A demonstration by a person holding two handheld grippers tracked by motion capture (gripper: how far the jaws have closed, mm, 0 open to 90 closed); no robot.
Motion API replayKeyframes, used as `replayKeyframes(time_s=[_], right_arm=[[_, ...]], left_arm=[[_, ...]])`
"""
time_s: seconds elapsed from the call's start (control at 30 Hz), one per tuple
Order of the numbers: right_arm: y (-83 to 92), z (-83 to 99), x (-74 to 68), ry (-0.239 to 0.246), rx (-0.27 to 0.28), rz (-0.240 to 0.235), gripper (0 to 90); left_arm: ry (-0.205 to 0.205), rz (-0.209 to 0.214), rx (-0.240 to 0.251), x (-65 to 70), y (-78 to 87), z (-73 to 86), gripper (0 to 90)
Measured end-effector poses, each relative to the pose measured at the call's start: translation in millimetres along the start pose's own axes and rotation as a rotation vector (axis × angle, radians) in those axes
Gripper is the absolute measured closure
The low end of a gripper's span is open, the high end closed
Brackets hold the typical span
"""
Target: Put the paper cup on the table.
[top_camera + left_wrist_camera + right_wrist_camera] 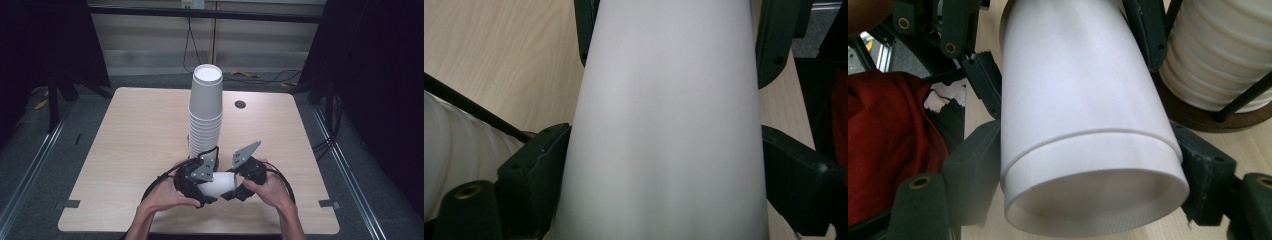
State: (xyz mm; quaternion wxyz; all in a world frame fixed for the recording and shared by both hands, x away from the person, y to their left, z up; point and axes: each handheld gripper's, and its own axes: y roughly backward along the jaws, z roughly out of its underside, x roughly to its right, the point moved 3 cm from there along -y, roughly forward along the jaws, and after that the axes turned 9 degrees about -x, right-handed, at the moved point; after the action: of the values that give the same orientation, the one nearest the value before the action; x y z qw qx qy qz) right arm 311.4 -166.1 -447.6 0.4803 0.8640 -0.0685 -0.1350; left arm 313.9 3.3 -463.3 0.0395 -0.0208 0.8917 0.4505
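High view: white paper cup point(221, 182) lying sideways at near table point(135, 150) edge, left claw point(202, 182) and right claw point(235, 185) both clamped on it, probably lifted; cup stack point(205, 112) just beyond.

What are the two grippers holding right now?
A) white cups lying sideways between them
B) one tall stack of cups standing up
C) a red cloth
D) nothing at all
A: the white cups lie sideways low over the table, with the left gripper clamped on one end and the right gripper on the other, while the tall stack of cups stands untouched behind them.
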Motion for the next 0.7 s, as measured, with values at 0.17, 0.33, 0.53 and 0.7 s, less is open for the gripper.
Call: replayKeyframes(time_s=[0.17,0.33,0.53,0.7], right_arm=[[1.9,-1.7,-1.2,0.006,0.007,0.006,23.6],[3.7,-2.8,0.2,0.005,0.015,0.003,23.5],[6.5,-3.6,0.0,0.009,0.029,0.008,23.6],[6.9,-0.7,-1.7,-0.003,0.035,0.012,23.6]], left_arm=[[-0.007,-0.006,0.028,-0.1,3.5,0.9,13.7],[-0.021,-0.008,0.076,-1.7,7.3,2.1,14.1],[-0.007,0.015,0.168,-4.2,14.3,3.1,14.9],[0.022,0.019,0.272,-7.3,23.5,4.3,15.4]])
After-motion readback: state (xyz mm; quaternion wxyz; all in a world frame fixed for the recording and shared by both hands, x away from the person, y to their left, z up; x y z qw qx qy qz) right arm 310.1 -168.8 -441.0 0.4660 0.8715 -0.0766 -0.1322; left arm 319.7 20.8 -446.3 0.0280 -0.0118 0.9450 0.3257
